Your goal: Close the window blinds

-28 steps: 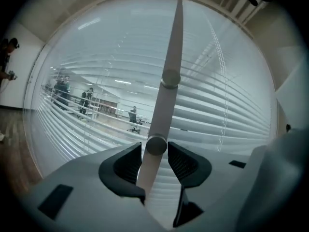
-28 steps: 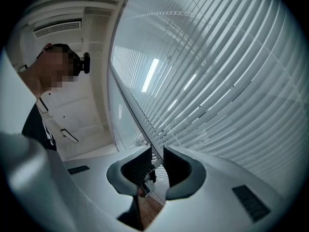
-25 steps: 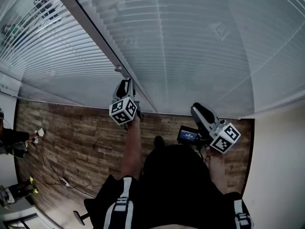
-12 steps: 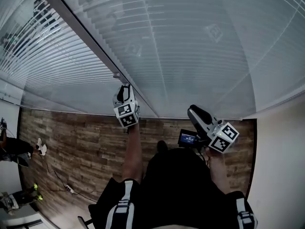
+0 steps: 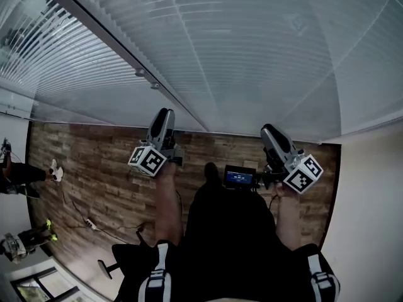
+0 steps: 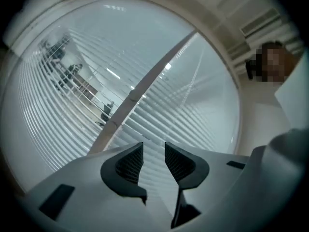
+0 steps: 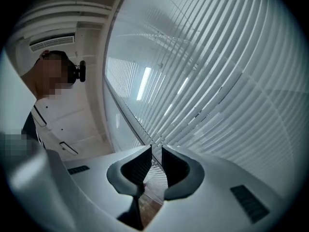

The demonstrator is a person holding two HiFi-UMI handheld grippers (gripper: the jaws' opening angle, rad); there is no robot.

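White slatted window blinds (image 5: 252, 55): judged mostly shut ahead of fingers, gaps leftward | left gripper (image 6: 153, 148), right gripper (image 7: 156, 151): fingers parted, nothing pinched

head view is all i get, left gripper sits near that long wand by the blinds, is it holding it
observer: no. In the left gripper view the left gripper has its jaws apart with nothing between them. They have just been closing, on air.
operator: so where is the wand
observer: the wand passes to the left of the jaws and slants up to the right, clear of both pads.
operator: and the right one
observer: in the right gripper view the right gripper has a narrow gap between its jaws, and only the blinds and a bit of floor show through it.
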